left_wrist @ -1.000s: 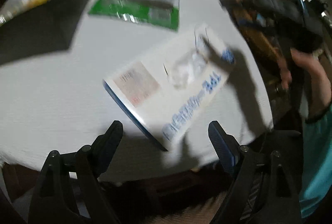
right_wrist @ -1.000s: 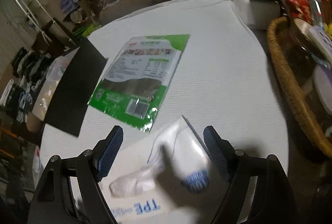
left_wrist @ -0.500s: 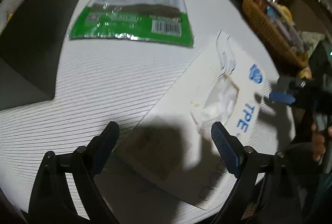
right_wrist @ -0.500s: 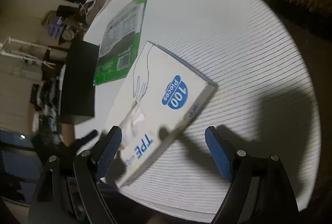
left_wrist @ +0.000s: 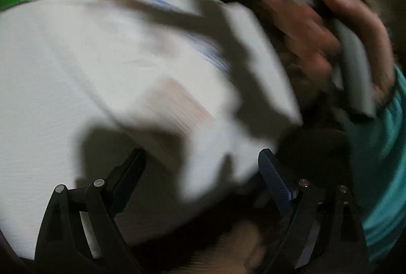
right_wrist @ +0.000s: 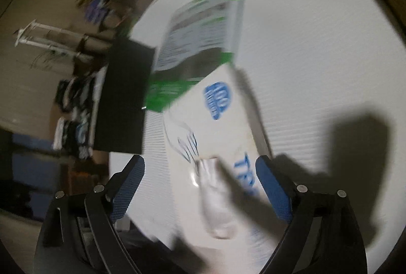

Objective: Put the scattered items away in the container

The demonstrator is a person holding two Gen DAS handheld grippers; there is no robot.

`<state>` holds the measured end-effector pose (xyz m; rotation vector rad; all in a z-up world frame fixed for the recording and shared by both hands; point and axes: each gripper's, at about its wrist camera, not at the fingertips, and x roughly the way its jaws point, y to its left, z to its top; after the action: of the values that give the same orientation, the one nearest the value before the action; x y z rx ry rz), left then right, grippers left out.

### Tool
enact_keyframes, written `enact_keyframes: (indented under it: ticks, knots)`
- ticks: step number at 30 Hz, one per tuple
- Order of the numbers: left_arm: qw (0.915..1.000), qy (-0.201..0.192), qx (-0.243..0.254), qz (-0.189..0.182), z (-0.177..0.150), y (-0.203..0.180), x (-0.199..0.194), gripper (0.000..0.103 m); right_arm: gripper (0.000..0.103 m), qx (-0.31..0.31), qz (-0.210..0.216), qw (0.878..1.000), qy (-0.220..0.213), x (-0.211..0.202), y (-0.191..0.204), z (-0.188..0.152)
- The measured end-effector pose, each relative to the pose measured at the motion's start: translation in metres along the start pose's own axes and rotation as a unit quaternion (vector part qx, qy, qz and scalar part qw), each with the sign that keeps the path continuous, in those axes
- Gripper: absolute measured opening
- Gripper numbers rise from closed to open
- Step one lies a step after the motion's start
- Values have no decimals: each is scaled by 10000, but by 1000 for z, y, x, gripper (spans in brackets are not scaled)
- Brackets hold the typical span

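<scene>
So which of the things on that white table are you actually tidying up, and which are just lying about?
For the job:
- white glove box, lying between the open fingers of the right gripper
- green packet
- left gripper, also open

Just lying about:
- black box
- white table
- clutter beyond the table edge, too blurred to name

both fisheye views bending hard at edges, black vignette closing corners. room staying dim, white table (right_wrist: 317, 50) catching most light. left wrist view smearing heavily with motion blur: glove box (left_wrist: 177, 86) print unreadable, hand (left_wrist: 324, 27) streaking. right wrist view blurring less; blue print on glove box (right_wrist: 218, 137) half legible, green packet (right_wrist: 203, 27) softening. dark hard-edged shadows falling across table and box in both views. gripper fingers (right_wrist: 127, 182) staying sharp.
</scene>
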<state>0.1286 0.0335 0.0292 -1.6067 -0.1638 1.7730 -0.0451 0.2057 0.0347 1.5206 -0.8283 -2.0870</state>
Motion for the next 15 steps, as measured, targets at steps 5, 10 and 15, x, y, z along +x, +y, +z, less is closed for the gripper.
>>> enact_keyframes:
  ticks: [5, 10, 15]
  knots:
    - [9959, -734, -36, 518, 10, 4, -47, 90, 92, -290, -999, 9933, -495, -58, -10, -22]
    - [9737, -1520, -690, 1548, 57, 74, -105, 92, 92, 250, -1065, 9912, -750, -94, -44, -74]
    - [9557, -1455, -611, 2486, 108, 119, -101, 92, 92, 873, -710, 9911, -706, -84, -62, -106]
